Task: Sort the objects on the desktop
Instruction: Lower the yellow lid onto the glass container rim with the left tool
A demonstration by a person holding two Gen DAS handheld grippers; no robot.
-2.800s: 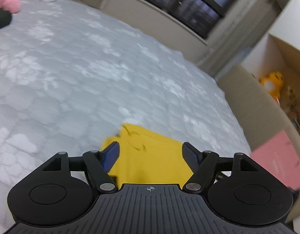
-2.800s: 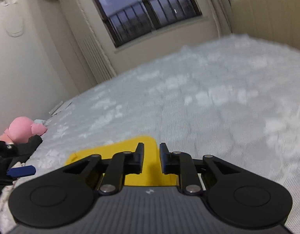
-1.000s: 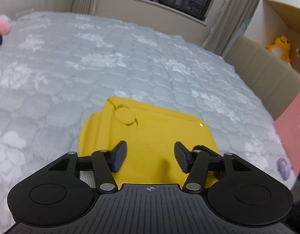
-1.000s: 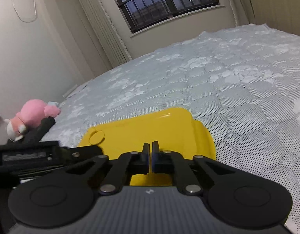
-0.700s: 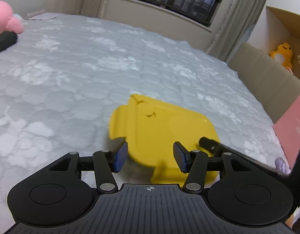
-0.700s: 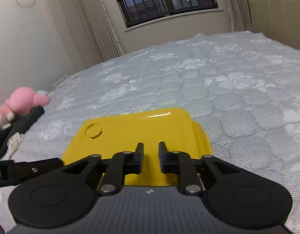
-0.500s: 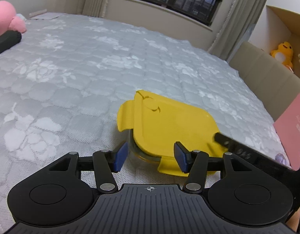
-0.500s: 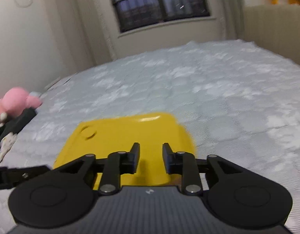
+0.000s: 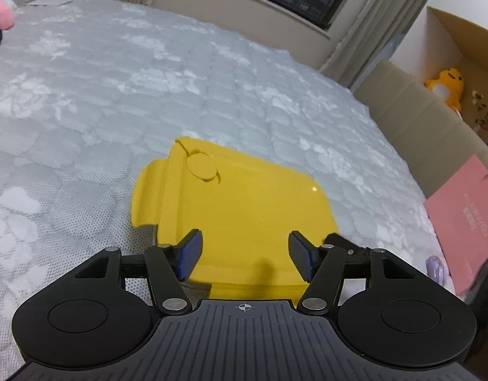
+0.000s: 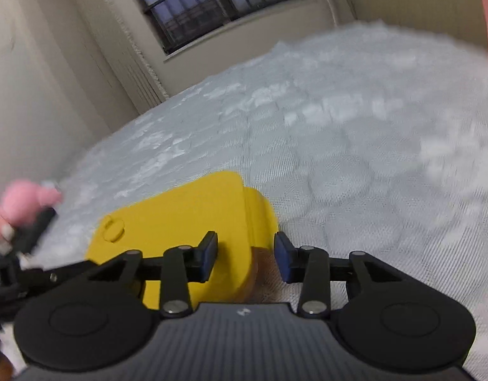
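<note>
A yellow lid (image 9: 244, 209) with side flaps and a round vent tab covers a container on the grey quilted mattress (image 9: 117, 89). My left gripper (image 9: 244, 255) is open, its blue pads apart above the lid's near edge. The right gripper's tip shows at the lid's right corner in the left wrist view. In the right wrist view the lid (image 10: 180, 219) lies ahead and to the left. My right gripper (image 10: 245, 255) is open over the lid's right end, holding nothing.
A pink plush toy (image 10: 22, 206) lies at the mattress's left edge. A pink bag (image 9: 463, 209) and a small lilac object (image 9: 436, 265) sit at the right. A beige headboard (image 9: 418, 120) and a cardboard box with a yellow plush (image 9: 445, 85) stand beyond.
My right gripper, shut on the lid's edge a second ago, has opened and let go. The lid has settled flat onto its container. My left gripper stayed open over it.
</note>
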